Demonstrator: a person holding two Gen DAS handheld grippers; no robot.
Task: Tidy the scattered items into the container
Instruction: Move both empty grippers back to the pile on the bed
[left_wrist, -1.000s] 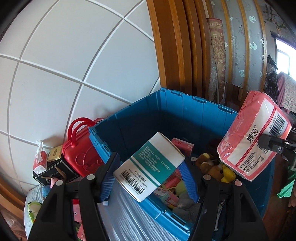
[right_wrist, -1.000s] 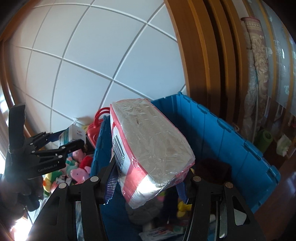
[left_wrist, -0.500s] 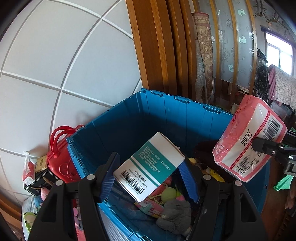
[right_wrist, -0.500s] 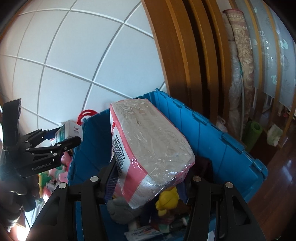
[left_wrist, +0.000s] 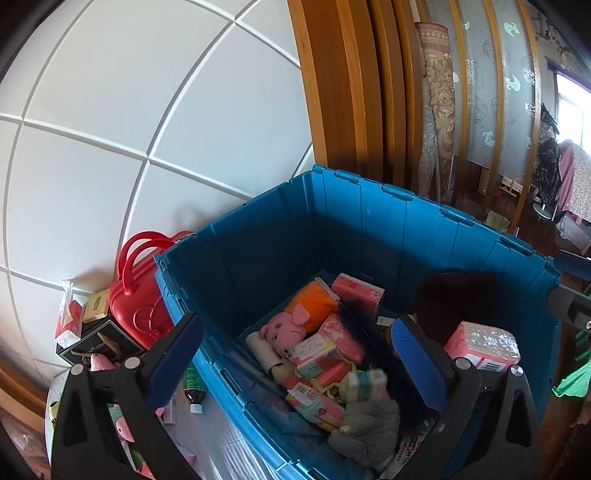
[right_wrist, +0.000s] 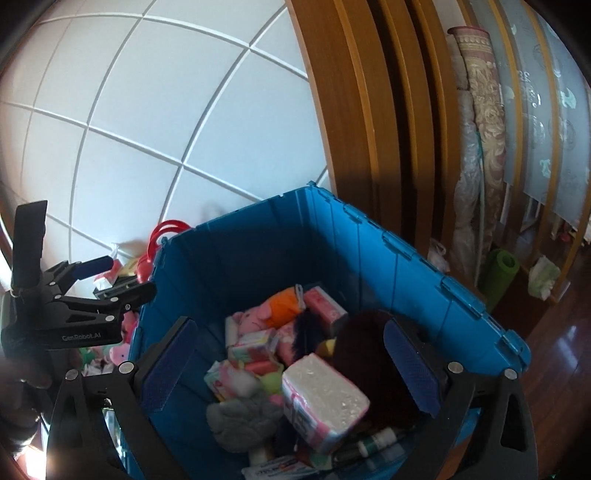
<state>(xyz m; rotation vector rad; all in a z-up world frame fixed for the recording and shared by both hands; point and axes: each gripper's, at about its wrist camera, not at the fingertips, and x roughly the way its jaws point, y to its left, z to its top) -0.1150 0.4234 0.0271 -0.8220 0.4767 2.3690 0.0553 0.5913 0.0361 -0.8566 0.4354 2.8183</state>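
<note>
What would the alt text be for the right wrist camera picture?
The open right gripper hangs over a blue bin full of soft toys and packets, a pink tissue pack lying on top. The open left gripper shows at left.

Big blue box (right_wrist: 369, 254) standing by the white wall (right_wrist: 147, 129), full of small things. Right gripper (right_wrist: 291, 365) over the near side of the box, fingers wide apart, nothing between them. Inside the box, near the front: a pink and white tissue pack (right_wrist: 325, 400), tipped on its side. Just left of the pack, a grey soft toy (right_wrist: 243, 417). Further back in the box, a pink pig toy (right_wrist: 258, 314) beside something orange (right_wrist: 284, 304). Right of the pack, a dark brown fluffy thing (right_wrist: 369, 332). Left of the box, outside it, the left gripper (right_wrist: 110, 277), fingers apart. Behind the box's left corner, red handles (right_wrist: 166, 232) poking up. Right of the box, a rolled rug (right_wrist: 480, 147) leaning upright.
</note>
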